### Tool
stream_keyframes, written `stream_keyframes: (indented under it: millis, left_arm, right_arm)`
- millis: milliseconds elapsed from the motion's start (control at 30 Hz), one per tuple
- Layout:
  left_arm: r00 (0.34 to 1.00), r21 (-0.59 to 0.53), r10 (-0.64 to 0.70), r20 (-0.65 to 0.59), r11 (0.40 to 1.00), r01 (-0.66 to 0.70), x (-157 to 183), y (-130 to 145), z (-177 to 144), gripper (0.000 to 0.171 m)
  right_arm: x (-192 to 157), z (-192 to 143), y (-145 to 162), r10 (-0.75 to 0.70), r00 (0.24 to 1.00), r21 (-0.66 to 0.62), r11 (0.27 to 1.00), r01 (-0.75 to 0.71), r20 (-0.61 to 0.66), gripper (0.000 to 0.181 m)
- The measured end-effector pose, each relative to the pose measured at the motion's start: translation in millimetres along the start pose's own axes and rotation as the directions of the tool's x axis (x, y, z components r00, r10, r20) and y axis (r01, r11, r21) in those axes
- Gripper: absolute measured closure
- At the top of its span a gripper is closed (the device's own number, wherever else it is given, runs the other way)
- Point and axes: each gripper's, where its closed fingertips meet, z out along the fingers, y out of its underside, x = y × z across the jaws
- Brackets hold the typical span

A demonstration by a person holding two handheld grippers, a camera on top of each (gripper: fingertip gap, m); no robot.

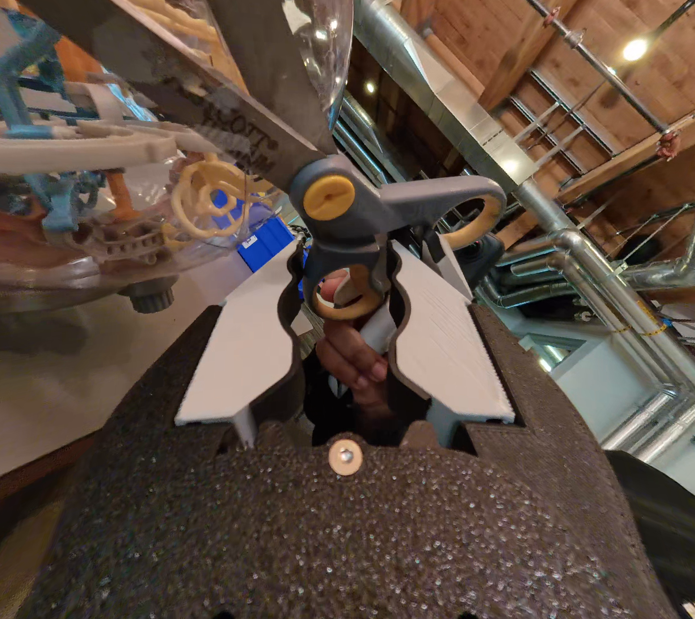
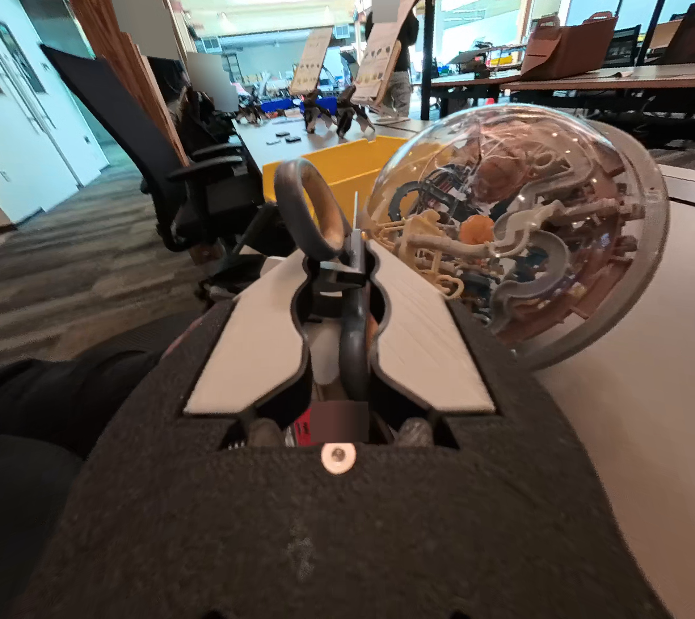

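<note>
Grey-handled scissors [image 1: 331, 202] with a yellow pivot are held in the air, blades spread wide and pointing up and left across a clear plastic maze ball [image 1: 113, 187]. My left gripper [image 1: 344, 262] is shut on the lower handle loop [image 1: 346, 296]. The upper loop [image 1: 470, 217] reaches to the right gripper, which shows behind it with a hand [image 1: 353, 356]. In the right wrist view my right gripper [image 2: 338, 254] is shut on one handle [image 2: 353, 345], seen edge-on. The other loop [image 2: 308, 209] stands up to the left. The maze ball [image 2: 507, 224] rests on the table just right of it.
A pale table [image 2: 601, 431] carries the ball; it also shows in the left wrist view [image 1: 75, 375]. A yellow bin [image 2: 338, 168] stands behind the scissors, a black office chair [image 2: 169, 157] to the left. A blue bin [image 1: 267, 243] and a distant person [image 2: 398, 74] show too. Both grippers' tips are close together, under 4 cm apart.
</note>
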Motion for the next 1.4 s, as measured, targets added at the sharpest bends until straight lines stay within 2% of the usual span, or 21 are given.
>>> stream_keyframes:
  millis: [167,300,500,600,667,733,800,867,933,1067,1133,1200,1267,1400]
  left_arm:
    - [0.999,0.010,-0.022,-0.034,1.000,0.023,4,4,-6,0.136]
    - [0.999,-0.017,-0.006,-0.054,1.000,0.005,5,7,-7,0.136]
    - [0.997,-0.096,0.062,-0.037,0.993,-0.065,3,13,-5,0.137]
    - [0.995,-0.137,0.101,-0.021,0.985,-0.103,0,17,-3,0.137]
    - [0.991,-0.160,0.133,-0.003,0.978,-0.131,-3,19,-3,0.137]
    - [0.988,-0.174,0.153,-0.003,0.973,-0.152,-6,21,-4,0.137]
    - [0.985,-0.180,0.174,-0.004,0.969,-0.171,-9,21,-6,0.137]
    - [0.981,-0.190,0.195,0.001,0.963,-0.191,-12,22,-8,0.137]
    - [0.973,-0.227,0.232,0.015,0.948,-0.223,-16,25,-9,0.137]
    - [0.945,-0.337,0.326,0.033,0.894,-0.297,-26,37,-13,0.137]
    - [0.935,-0.370,0.354,0.032,0.873,-0.318,-28,41,-15,0.137]
    - [0.923,-0.387,0.382,0.041,0.858,-0.338,-30,43,-15,0.137]
    - [0.911,-0.413,0.409,0.054,0.840,-0.352,-31,45,-16,0.138]
    - [0.891,-0.494,0.451,0.051,0.787,-0.370,-34,55,-19,0.138]
  right_arm:
    - [-7,0,6,-0.103,0.994,-0.047,0.994,0.101,-0.039,0.159]
    - [-9,-2,8,-0.089,0.996,-0.050,0.995,0.088,-0.019,0.159]
    - [-11,-10,13,-0.006,0.997,-0.079,0.997,0.012,0.075,0.158]
    - [-23,-21,13,0.010,0.976,-0.090,0.996,0.009,0.219,0.136]
    - [-28,-35,3,0.055,0.948,-0.039,0.998,-0.045,0.314,0.133]
    - [-19,-50,-12,0.120,0.928,0.025,0.990,-0.138,0.353,0.129]
    - [5,-62,-24,0.223,0.912,0.078,0.961,-0.264,0.344,0.127]
    - [31,-68,-23,0.353,0.882,0.086,0.914,-0.397,0.312,0.125]
    - [46,-65,-10,0.463,0.839,0.049,0.867,-0.495,0.284,0.114]
    - [43,-47,19,0.648,0.700,-0.109,0.752,-0.650,0.300,0.111]
    - [32,-37,41,0.657,0.703,-0.205,0.754,-0.624,0.273,0.109]
    - [16,-33,52,0.670,0.679,-0.289,0.742,-0.605,0.299,0.108]
    - [8,-33,51,0.687,0.648,-0.313,0.726,-0.612,0.328,0.100]
    - [4,-40,61,0.677,0.667,-0.379,0.732,-0.566,0.310,0.100]
